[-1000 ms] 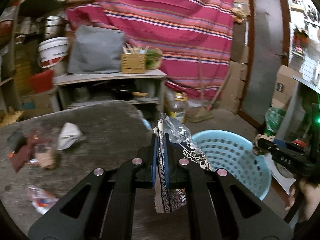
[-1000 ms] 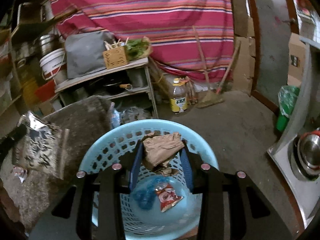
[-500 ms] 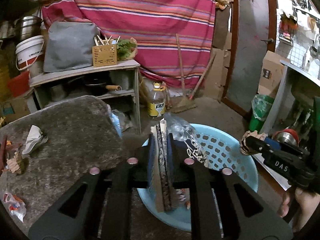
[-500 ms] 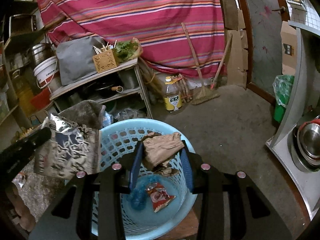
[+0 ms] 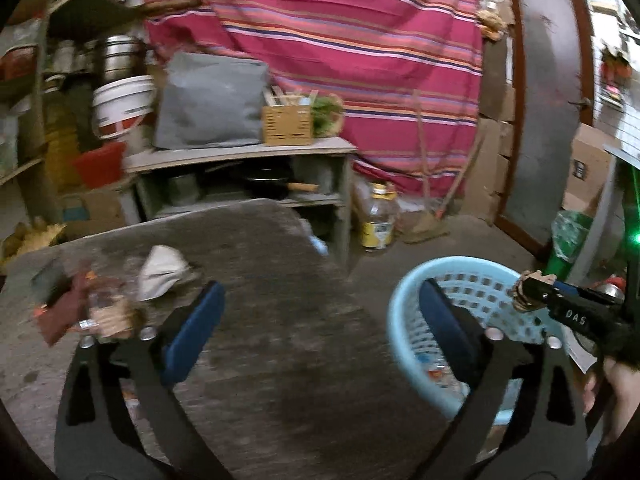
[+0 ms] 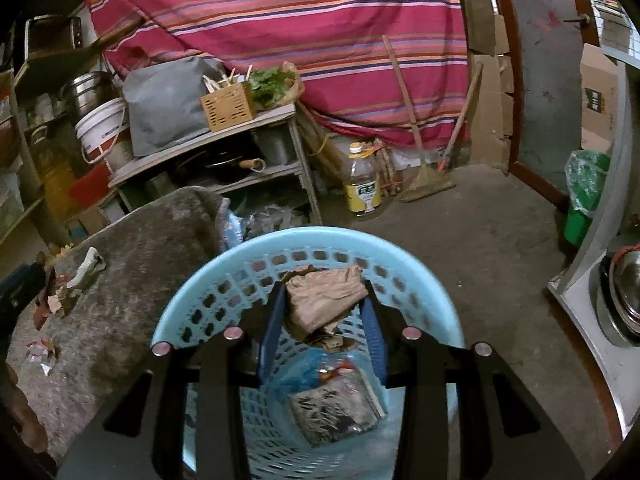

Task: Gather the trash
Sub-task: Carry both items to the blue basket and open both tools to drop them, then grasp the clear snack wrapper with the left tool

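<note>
Blur: whole left-wrist view is smearing, so the scraps at its left edge are reading only as reddish and brown shapes.
Cut-off parts: fisheye rim is clipping the shelves at far left and the metal counter [image 6: 592, 280] at far right; the hand [image 5: 616, 392] holding the right tool is showing only partly at the lower right of the left view.
Room: striped red cloth [image 6: 280, 20] is hanging across the upper middle, a grey door [image 5: 548, 92] is standing at upper right, a shelf unit [image 5: 244, 172] is sitting below the cloth at centre left.
Surface: grey worn table [image 5: 280, 312] is filling the lower middle of the left view, a white crumpled wad [image 5: 160, 272] and other litter are lying toward its left side.
Basket: light blue basket [image 6: 192, 304] is standing just beside the table's right edge, and is holding a dark printed wrapper [image 6: 336, 412] plus blue plastic whose shape is hard to make out.
Left gripper [image 5: 320, 312]: jaws are opening, spread very wide, with nothing between them, hanging over the table.
Right gripper [image 6: 322, 328]: jaws are clamping a crumpled brown paper [image 6: 324, 296] above the basket's mouth.
Small items: yellow-labelled bottle [image 6: 362, 180] and a broom [image 6: 424, 180] are resting on the floor at mid frame.
</note>
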